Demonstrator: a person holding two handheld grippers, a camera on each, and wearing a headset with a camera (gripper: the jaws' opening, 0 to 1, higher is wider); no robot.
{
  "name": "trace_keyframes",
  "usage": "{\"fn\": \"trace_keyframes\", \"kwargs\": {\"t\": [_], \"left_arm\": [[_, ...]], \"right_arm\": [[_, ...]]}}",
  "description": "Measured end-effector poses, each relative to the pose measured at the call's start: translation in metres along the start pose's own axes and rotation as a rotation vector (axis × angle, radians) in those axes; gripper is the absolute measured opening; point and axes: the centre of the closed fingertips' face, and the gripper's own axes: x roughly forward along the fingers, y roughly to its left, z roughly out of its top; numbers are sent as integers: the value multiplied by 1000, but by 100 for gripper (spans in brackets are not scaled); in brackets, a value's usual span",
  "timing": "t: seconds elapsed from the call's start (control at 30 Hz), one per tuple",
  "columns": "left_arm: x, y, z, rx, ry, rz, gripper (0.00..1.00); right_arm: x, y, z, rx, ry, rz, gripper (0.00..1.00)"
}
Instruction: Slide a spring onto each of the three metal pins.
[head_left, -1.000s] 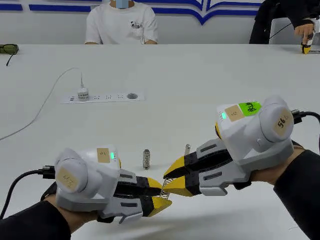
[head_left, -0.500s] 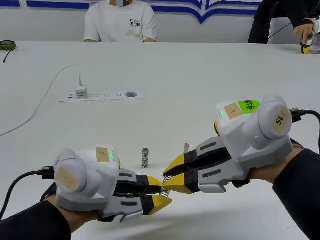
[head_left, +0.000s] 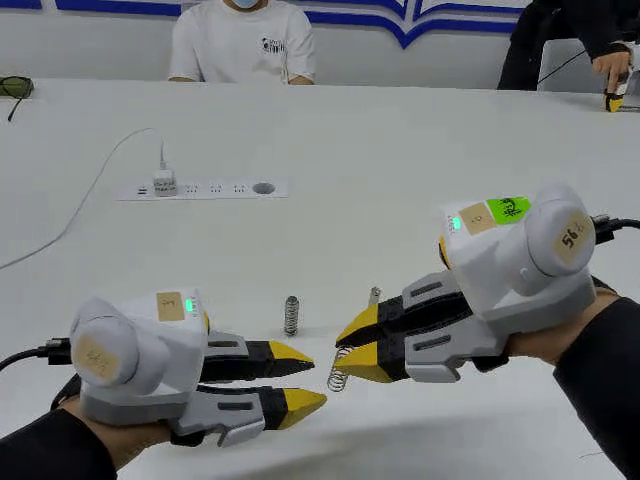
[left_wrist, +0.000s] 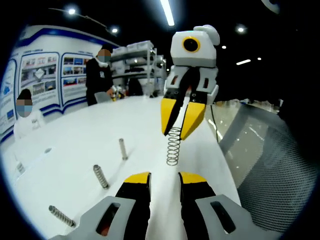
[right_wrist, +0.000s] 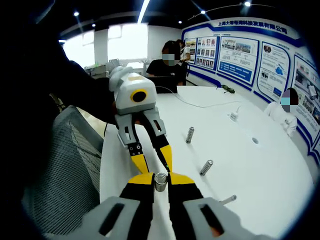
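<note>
My right gripper is shut on one end of a loose steel spring, which hangs from its yellow tips just above the white table. In the left gripper view the spring dangles from the right gripper. My left gripper stands open a short way left of the spring, holding nothing. A bare metal pin stands behind the right gripper's tips. A pin wearing a spring stands to its left. A second sprung pin stands farther off in the right gripper view.
A white power strip with a plugged-in charger and its cable lies at mid-table. A person in a white shirt sits at the far edge. Another person's hand works at the far right.
My left gripper has let go of the spring, opened, and drawn back to the left. The right gripper keeps the spring, which now hangs from its tips.
</note>
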Motion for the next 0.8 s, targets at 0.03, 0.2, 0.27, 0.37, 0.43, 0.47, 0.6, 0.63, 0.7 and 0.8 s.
{"fn": "trace_keyframes", "kwargs": {"t": [0.03,0.2,0.27,0.37,0.43,0.47,0.6,0.63,0.7,0.8], "left_arm": [[-1,1,-1,-5,-1,4,22],[-11,5,-4,-21,-6,32,25],[-15,6,-4,-27,-10,43,27],[-20,8,-9,-35,-7,61,27],[-25,10,-12,-35,-1,77,29],[-28,12,-12,-36,-2,88,30],[-37,15,-13,-49,-22,123,32],[-39,16,-14,-54,-24,131,33],[-43,17,-17,-61,-25,148,33],[-49,18,-19,-72,-35,173,35]], "right_arm": [[-1,-1,-1,2,1,-2,11],[-5,-5,-3,7,8,-16,11],[-7,-7,-4,10,7,-23,11],[-11,-13,-6,17,6,-38,11],[-15,-18,-8,23,5,-53,11],[-17,-20,-8,28,2,-60,11],[-24,-27,-10,35,-1,-82,11],[-26,-29,-10,36,0,-88,11],[-29,-32,-11,38,1,-98,11],[-31,-35,-11,41,0,-108,11]]}}
